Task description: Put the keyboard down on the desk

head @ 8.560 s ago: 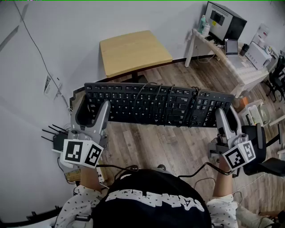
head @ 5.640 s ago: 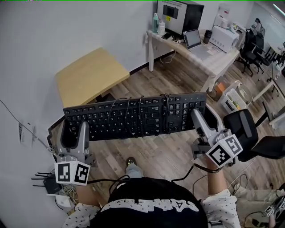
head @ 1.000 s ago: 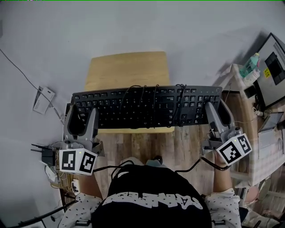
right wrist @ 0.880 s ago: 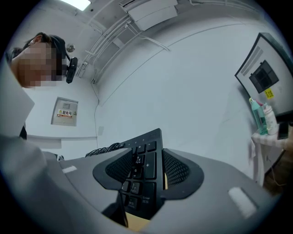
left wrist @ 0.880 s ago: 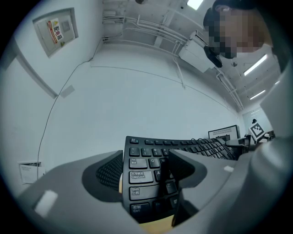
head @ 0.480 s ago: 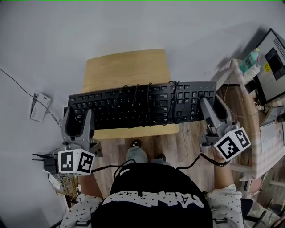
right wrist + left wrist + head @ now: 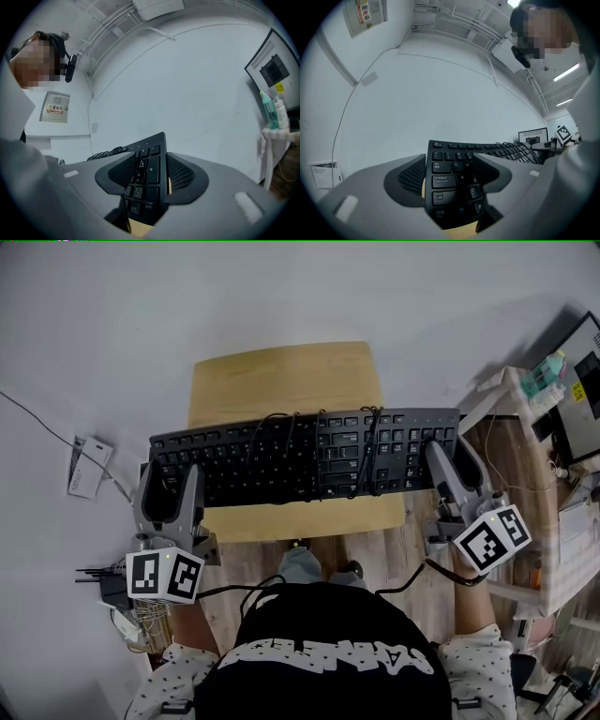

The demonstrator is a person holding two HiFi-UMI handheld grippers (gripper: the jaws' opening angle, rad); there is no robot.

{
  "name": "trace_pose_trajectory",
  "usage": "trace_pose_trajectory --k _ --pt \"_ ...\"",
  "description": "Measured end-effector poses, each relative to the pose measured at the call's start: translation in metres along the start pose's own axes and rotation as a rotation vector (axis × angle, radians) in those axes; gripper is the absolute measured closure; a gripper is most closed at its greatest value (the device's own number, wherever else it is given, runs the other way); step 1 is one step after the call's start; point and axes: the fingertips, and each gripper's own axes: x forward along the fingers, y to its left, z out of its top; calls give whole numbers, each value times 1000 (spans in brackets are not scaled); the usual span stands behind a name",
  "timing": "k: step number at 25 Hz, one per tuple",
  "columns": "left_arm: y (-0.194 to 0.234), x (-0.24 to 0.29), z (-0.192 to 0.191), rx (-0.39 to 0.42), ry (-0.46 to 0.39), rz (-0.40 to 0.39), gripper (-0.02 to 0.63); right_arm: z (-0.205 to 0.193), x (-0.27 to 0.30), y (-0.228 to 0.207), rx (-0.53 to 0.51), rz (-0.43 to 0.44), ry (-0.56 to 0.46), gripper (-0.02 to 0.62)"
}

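Spanning gripper to gripper, keyboard (image 7: 309, 460) runs long axis left-right, keys up, top row pointing away from both tools. Left gripper (image 7: 173, 482) is clamped on the Caps Lock end, right gripper (image 7: 453, 457) on the numpad end. Desk (image 7: 281, 381) lies below and ahead of the jaws; contact unclear.

Black full-size keyboard (image 7: 305, 457), keys up, long axis running left to right, roughly level. Own black cable looped several times round the middle section. Clamped at each short end: left gripper (image 7: 172, 488) on the Caps Lock end, right gripper (image 7: 448, 457) on the numeric-pad end. Lies over the near half of the light wooden desk (image 7: 281, 381), both ends overhanging its sides. Contact with the desktop: cannot tell.
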Motion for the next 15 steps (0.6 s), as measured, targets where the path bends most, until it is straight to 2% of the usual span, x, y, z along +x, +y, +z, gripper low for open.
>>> trace_pose_trajectory --k 8,15 --pt "3 5 -10 -30 -1 -16 307 2 1 1 -26 -13 13 373" --pt "3 -17 -8 -27 -172 2 307 13 -4 15 -131 68 -98 373"
